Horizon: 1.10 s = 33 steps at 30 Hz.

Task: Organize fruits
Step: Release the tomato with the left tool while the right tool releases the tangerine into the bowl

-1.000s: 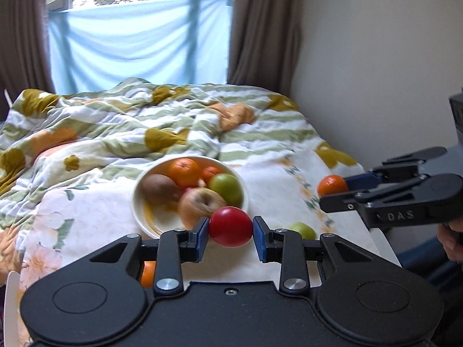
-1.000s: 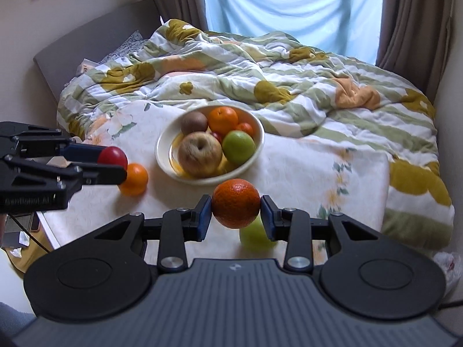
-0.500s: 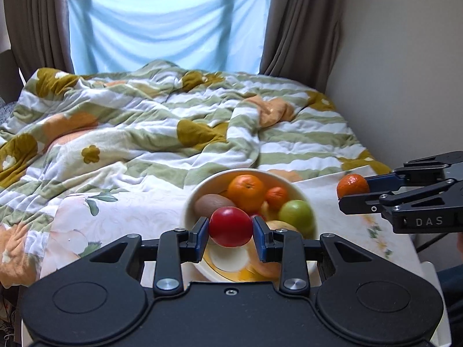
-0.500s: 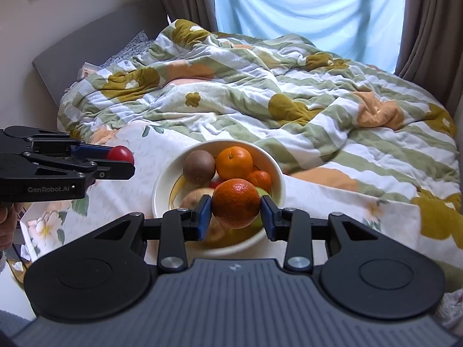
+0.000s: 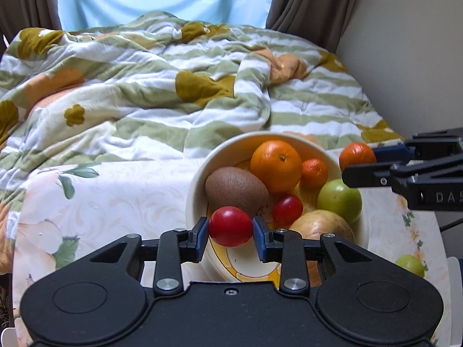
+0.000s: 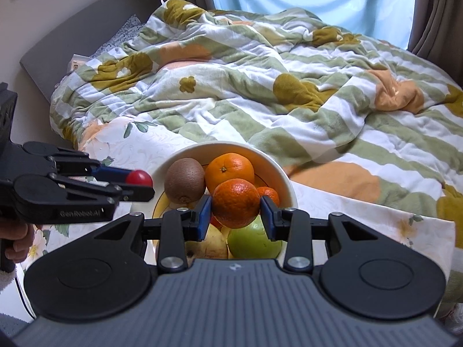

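Note:
A cream bowl (image 5: 199, 173) (image 6: 285, 182) sits on a floral cloth at the bed's foot. It holds a kiwi (image 5: 235, 192), an orange (image 5: 275, 166), a small mandarin (image 5: 314, 172), a small red fruit (image 5: 288, 209), a green apple (image 5: 340, 199) and a yellowish apple (image 5: 321, 227). My left gripper (image 5: 231, 231) is shut on a small red fruit (image 5: 230, 226) over the bowl's near rim. Over the bowl's middle, my right gripper (image 6: 235, 212) is shut on a mandarin (image 6: 236, 202). From the left wrist view, that right gripper (image 5: 358, 163) comes in at the right edge of the frame.
A rumpled green, white and mustard striped blanket (image 5: 173, 86) covers the bed behind the bowl. Another green fruit (image 5: 411, 264) lies on the cloth at the near right corner. A wall stands right of the bed, curtains and a window behind, a grey headboard (image 6: 72, 37) at left.
Both grippers have carried their fruits forward and down from the cloth's near edge to over the bowl. The bowl now fills the space just beyond the fingers in both views.

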Each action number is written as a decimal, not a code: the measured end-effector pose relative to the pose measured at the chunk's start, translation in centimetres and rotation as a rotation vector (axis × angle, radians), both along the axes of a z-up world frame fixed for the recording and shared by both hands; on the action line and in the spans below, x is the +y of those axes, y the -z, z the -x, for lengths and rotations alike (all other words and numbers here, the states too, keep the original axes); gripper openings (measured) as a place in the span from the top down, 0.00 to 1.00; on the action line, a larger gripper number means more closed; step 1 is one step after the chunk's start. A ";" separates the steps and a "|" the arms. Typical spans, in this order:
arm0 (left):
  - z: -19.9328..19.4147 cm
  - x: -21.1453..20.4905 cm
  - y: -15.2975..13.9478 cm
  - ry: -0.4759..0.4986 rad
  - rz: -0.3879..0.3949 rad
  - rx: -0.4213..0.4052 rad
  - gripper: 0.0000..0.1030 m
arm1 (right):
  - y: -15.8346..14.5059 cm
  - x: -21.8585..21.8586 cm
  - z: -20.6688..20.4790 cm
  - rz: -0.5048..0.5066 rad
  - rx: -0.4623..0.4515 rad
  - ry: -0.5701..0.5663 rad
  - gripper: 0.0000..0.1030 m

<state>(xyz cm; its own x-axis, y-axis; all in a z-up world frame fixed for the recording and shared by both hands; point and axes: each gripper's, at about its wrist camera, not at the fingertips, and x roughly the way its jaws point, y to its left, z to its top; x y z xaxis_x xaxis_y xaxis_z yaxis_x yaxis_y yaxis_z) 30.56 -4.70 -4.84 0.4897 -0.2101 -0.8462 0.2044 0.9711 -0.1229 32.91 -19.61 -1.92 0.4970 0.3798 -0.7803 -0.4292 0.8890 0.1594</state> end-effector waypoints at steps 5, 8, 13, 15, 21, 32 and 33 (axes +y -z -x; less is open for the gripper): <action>0.1 -0.1 0.2 0.002 -0.004 0.011 0.54 | 0.7 0.0 -0.8 -0.002 0.015 0.008 0.50; 0.8 0.0 -0.5 -0.009 -0.012 -0.029 0.07 | 0.7 0.1 -0.9 -0.005 0.017 0.010 0.50; 1.8 0.5 -1.7 -0.008 -0.022 -0.063 0.06 | 0.4 0.2 -1.0 -0.011 0.010 0.009 0.50; 2.4 0.9 -2.2 -0.017 -0.022 -0.080 0.06 | 0.1 0.5 -0.9 -0.015 0.005 0.003 0.50; 3.9 2.0 -3.1 -0.050 -0.030 -0.105 0.06 | -0.1 2.1 -0.7 -0.016 0.002 -0.031 0.50; 6.3 3.8 -3.2 -0.089 -0.067 -0.112 0.06 | 1.5 7.4 0.0 0.010 0.025 -0.163 0.50; 6.5 4.0 -3.2 -0.095 -0.066 -0.110 0.06 | 1.8 7.9 0.1 0.017 0.027 -0.175 0.50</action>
